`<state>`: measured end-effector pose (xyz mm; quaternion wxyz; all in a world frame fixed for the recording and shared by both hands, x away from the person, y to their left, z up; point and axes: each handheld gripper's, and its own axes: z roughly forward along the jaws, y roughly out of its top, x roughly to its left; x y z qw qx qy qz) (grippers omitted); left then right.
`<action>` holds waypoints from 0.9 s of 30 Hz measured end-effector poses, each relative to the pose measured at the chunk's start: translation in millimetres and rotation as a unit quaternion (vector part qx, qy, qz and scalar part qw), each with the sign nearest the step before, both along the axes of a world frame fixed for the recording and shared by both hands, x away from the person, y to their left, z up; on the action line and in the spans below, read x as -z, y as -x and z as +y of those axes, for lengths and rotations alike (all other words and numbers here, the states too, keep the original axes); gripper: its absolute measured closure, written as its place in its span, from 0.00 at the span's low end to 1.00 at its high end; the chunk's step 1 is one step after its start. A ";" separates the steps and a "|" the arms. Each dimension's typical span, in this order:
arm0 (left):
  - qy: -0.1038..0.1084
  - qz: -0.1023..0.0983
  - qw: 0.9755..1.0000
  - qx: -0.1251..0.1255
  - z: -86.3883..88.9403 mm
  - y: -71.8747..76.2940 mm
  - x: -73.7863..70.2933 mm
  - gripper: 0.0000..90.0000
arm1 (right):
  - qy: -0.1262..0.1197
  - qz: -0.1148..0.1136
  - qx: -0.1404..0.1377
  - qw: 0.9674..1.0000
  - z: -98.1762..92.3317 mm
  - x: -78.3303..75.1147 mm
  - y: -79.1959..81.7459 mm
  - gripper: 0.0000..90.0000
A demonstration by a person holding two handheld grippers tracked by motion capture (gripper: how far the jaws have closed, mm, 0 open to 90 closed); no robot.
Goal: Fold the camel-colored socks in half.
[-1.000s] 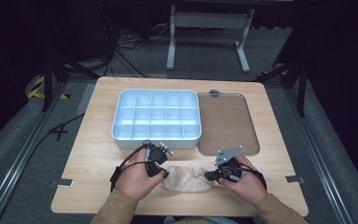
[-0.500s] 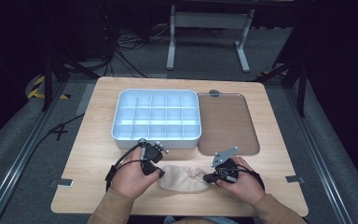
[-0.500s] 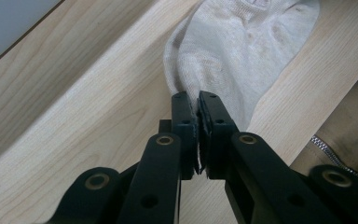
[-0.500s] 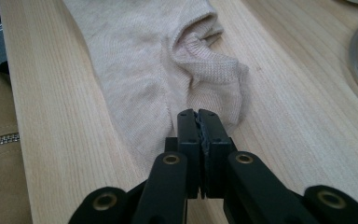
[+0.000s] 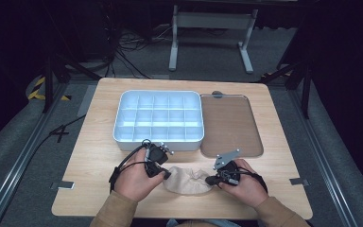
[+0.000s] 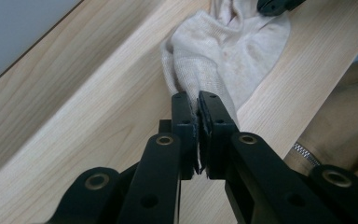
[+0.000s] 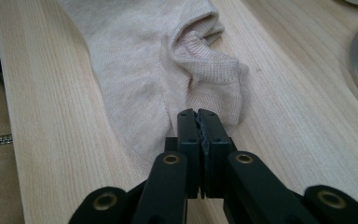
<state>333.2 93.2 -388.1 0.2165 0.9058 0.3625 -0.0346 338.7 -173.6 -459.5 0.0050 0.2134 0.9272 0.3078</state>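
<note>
A beige sock (image 5: pixel 189 180) lies flat on the wooden table near its front edge, between my two hands. My left gripper (image 5: pixel 167 175) is shut on the sock's left end. In the left gripper view the sock (image 6: pixel 223 51) runs away from the jaws, and the left gripper (image 6: pixel 198 100) pinches a fold of fabric. My right gripper (image 5: pixel 209 180) is shut on the sock's right end. In the right gripper view the right gripper (image 7: pixel 197 114) pinches the edge of the sock (image 7: pixel 140 60) by its ribbed opening.
A white tray (image 5: pixel 158 143) with several empty compartments stands behind the hands at mid-table. To its right lies a flat brown tray (image 5: pixel 229 125). Bare wood (image 5: pixel 94 156) lies to the left of the hands.
</note>
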 end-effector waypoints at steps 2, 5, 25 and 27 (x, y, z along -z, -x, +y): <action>0.004 0.000 1.000 0.004 -2.8 -0.3 -1.4 0.95 | -0.003 0.000 -0.002 1.000 0.4 0.6 -0.1 0.99; 0.005 -0.003 1.000 0.011 -6.6 -1.3 -3.7 0.95 | -0.006 0.000 -0.006 1.000 0.2 1.4 -0.8 0.99; 0.017 -0.012 0.998 0.054 -37.6 -11.9 -9.5 0.95 | -0.034 0.005 0.002 0.999 -1.0 6.1 -1.5 0.99; 0.016 -0.011 0.998 0.058 -40.8 -13.4 -8.9 0.95 | -0.038 0.006 0.004 0.999 -1.8 6.7 -1.4 0.99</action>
